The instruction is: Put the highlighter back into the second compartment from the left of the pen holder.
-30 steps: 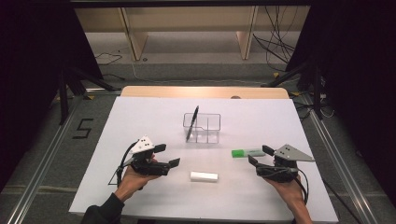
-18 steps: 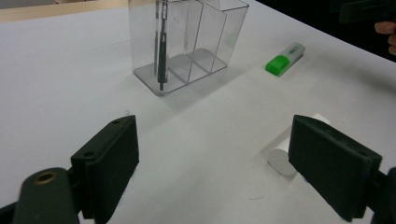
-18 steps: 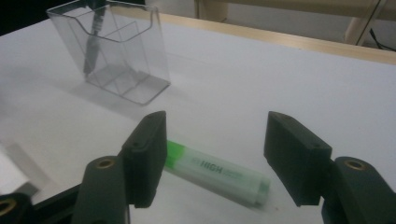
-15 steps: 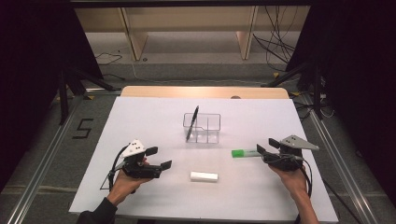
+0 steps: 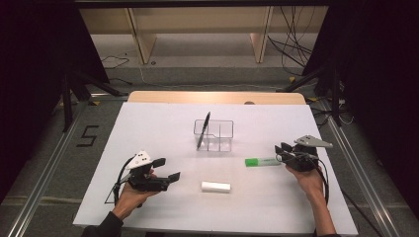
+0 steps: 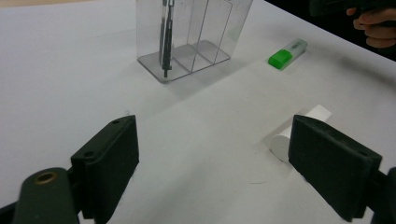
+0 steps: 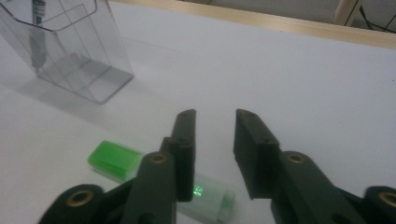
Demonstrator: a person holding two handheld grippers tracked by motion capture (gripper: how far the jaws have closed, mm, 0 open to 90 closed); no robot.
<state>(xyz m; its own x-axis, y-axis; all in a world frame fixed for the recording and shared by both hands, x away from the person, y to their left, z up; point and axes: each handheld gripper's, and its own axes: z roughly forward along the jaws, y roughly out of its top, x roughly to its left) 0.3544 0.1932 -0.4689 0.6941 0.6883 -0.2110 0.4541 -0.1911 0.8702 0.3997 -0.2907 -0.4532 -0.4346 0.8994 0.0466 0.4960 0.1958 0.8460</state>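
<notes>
A green highlighter (image 5: 262, 162) lies flat on the white table (image 5: 148, 123), right of centre. My right gripper (image 5: 280, 152) is at its right end. In the right gripper view the highlighter (image 7: 114, 161) passes under the left jaw, its clear end showing at the base of the gap. The right gripper (image 7: 215, 116) has just been closing its jaws, which stand narrow with bare table between the pads. A white stick (image 5: 216, 186) lies near the front. My left gripper (image 5: 168, 169) rests wide open to its left, with the stick (image 6: 299, 130) beside the right jaw of the left gripper (image 6: 212, 140).
A clear divided holder (image 5: 213, 134) stands mid-table with a black pen (image 5: 203, 129) leaning in its left compartment. The table's wooden far edge (image 5: 217, 97) and a shelf unit lie behind. Dark stands flank both sides. A "5" is marked on the floor at the left.
The right hand has moved away from the person and slightly right, and its jaws have narrowed. The highlighter, the stick and the left gripper stay about where they were.
</notes>
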